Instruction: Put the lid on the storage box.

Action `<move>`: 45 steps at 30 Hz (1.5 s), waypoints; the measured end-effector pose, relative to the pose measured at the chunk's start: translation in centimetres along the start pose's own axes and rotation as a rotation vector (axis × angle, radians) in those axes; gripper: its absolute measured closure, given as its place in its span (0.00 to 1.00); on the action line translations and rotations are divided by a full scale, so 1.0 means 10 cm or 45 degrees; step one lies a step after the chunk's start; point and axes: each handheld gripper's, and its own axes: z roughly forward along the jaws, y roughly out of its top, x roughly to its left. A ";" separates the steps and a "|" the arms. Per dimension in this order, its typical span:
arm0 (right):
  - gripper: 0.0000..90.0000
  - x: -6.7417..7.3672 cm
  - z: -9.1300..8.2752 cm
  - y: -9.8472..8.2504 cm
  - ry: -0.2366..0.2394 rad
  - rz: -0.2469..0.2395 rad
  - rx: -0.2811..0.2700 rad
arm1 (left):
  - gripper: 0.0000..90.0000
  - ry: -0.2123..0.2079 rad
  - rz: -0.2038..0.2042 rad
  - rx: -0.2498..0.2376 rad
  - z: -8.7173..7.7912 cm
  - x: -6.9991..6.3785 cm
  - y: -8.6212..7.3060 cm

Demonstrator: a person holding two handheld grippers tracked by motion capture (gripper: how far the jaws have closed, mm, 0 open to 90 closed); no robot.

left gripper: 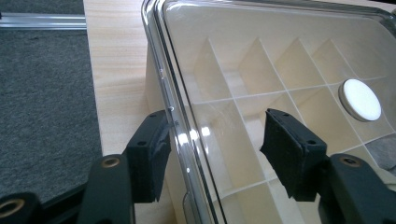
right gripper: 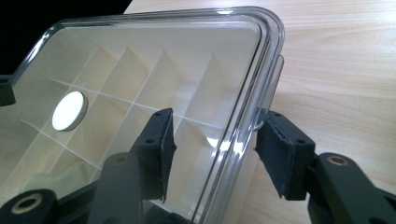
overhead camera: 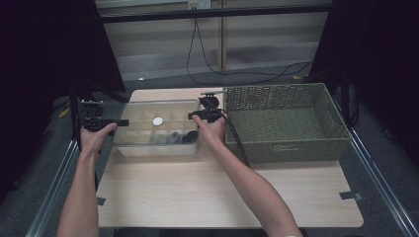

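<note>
A clear plastic compartment box (overhead camera: 148, 148) with a see-through lid (left gripper: 280, 60) sits on the wooden table (overhead camera: 222, 192). A white round disc (overhead camera: 157, 121) lies in a middle compartment, and dark small items (overhead camera: 180, 137) fill cells at the front right. My left gripper (overhead camera: 121, 122) is at the box's left end, open, its jaws astride the lid's rim (left gripper: 168, 93) with a gap on the inner side. My right gripper (overhead camera: 193, 116) is at the right end, also open, one jaw over the lid (right gripper: 140, 51) and one outside the rim (right gripper: 261, 84).
A large green woven basket (overhead camera: 286, 148) stands directly right of the box, close behind my right hand. Bare tabletop stretches in front of the box. Metal rails (overhead camera: 54, 182) run along the table's sides, and a cable (overhead camera: 237, 143) trails from the right gripper.
</note>
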 end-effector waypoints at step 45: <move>0.23 0.20 -0.17 0.06 -0.039 -0.185 -0.107 | 0.18 0.039 0.091 -0.082 -0.55 -0.06 -0.18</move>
